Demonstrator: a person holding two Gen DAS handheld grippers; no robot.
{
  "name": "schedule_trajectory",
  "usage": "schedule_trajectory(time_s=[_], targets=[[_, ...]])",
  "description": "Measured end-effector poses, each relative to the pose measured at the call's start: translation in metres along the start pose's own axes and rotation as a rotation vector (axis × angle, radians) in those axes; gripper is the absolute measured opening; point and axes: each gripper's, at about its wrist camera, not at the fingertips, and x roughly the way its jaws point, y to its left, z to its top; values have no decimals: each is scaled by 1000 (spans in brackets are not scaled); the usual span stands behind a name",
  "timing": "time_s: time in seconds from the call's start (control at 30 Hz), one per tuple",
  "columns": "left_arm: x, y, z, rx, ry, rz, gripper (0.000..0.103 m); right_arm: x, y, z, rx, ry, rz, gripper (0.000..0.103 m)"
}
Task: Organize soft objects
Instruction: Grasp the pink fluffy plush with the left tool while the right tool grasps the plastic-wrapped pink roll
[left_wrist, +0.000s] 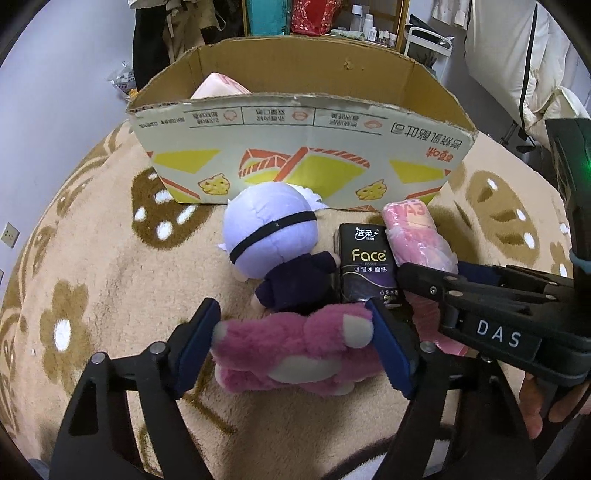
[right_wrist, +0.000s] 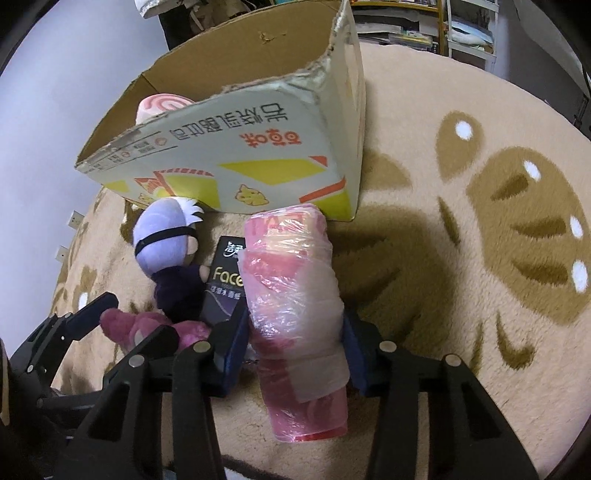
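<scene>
An open cardboard box stands on the rug, also in the right wrist view; a pink striped soft item lies inside. In front lie a lilac-headed doll, a black Face tissue pack and a pink plastic-wrapped roll. My left gripper has its blue pads against both ends of a pink plush bear on the rug. My right gripper is shut on the wrapped roll, its pads pressing both sides.
The beige rug with brown flower patterns spreads to the right and left of the box. Shelves with bottles and hanging clothes stand behind the box. The two grippers are close together beside the tissue pack.
</scene>
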Motion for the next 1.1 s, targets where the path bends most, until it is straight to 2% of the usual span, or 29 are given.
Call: schedule_trajectory(time_s=[0.1,0.17,0.33,0.43,0.5,0.63,0.77,1.1], targets=[[1,0,-1,-3,5,-2,81,-2,2,-2,-2,-1,-4,49],[6,0,-2,-7,36,-5,90,-3,2,-3,-1,2,-7,49],[8,-2,-5,4,32,4,94,-4,2,-4,11,1,-9,49],[18,2,-9,-48,96,-64,97,-3,2,-4,13,2,-11,49],[18,5,-11,-75,88,-68,97,-3,1,-4,15,2,-10,49],[14,1,-11,-47,68,-63,90,-6,-5,-4,12,1,-5,49],[5,0,-10,-23,33,-57,78,-12,-7,-3,2,-6,4,49],[-12,16,-6,-70,14,-112,51,-34,-2,-4,-20,-48,20,48]])
